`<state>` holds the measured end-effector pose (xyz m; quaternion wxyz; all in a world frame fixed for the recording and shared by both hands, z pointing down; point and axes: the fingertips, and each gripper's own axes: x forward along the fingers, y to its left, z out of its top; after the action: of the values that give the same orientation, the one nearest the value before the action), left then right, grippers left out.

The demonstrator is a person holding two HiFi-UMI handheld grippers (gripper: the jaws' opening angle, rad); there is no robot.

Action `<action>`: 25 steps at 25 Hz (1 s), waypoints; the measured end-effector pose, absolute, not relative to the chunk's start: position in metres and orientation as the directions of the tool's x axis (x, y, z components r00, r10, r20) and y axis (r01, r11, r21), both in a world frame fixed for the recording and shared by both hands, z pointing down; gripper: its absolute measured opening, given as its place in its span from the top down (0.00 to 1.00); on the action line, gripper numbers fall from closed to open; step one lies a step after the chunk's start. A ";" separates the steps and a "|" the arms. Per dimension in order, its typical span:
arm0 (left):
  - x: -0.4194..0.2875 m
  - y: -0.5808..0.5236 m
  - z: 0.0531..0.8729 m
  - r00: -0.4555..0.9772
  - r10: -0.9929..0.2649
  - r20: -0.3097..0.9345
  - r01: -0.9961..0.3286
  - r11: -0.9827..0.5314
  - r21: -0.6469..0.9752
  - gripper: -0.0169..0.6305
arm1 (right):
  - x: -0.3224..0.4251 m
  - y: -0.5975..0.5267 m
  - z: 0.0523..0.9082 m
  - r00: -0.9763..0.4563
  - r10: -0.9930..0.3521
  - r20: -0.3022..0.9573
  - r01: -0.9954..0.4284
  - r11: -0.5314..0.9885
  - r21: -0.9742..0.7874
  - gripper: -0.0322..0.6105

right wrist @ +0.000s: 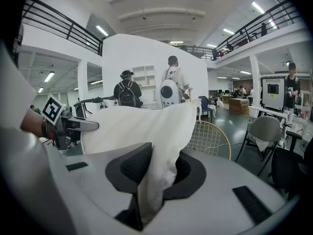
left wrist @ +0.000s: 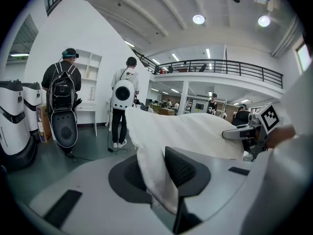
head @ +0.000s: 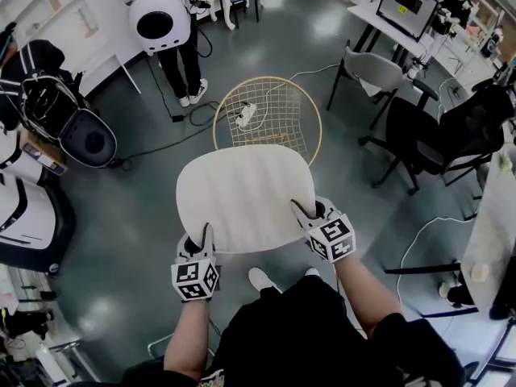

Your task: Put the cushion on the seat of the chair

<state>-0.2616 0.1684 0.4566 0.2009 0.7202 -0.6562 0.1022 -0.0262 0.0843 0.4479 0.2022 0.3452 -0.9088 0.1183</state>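
Note:
A flat cream cushion (head: 244, 196) hangs level in the air, held by its two near corners. My left gripper (head: 199, 244) is shut on the near left corner, and its own view shows the fabric (left wrist: 159, 180) pinched between the dark pads. My right gripper (head: 305, 214) is shut on the near right corner, the cloth (right wrist: 155, 180) bunched in its jaws. The gold wire chair (head: 270, 115) stands just beyond the cushion, its mesh seat partly hidden under the cushion's far edge. In the right gripper view the chair's wire back (right wrist: 210, 138) shows past the cushion.
A grey chair (head: 375, 71) and a black office chair (head: 439, 139) stand to the right by a desk with a monitor (head: 407, 5). A person (head: 181, 55) wearing a white round backpack stands behind the wire chair. A cable and white power strip (head: 246, 115) lie beneath it. White machines (head: 24, 208) line the left.

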 end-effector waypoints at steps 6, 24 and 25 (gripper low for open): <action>-0.281 0.167 0.455 0.120 -0.912 0.393 -0.986 -0.063 0.155 0.83 | -0.047 0.082 0.445 -0.680 -0.585 0.441 -0.673 0.738 -0.059 0.82; -0.272 0.117 0.429 0.165 -0.921 0.352 -0.981 -0.118 0.151 0.82 | -0.035 0.034 0.417 -0.660 -0.626 0.416 -0.692 0.722 -0.012 0.82; -0.269 0.112 0.429 0.169 -0.920 0.354 -0.981 -0.122 0.149 0.82 | -0.031 0.030 0.418 -0.658 -0.627 0.417 -0.694 0.720 -0.012 0.82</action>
<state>-0.2689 0.1119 0.4292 0.1755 0.7440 -0.6388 0.0875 -0.0313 0.0295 0.4180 0.1956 0.3643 -0.9065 0.0854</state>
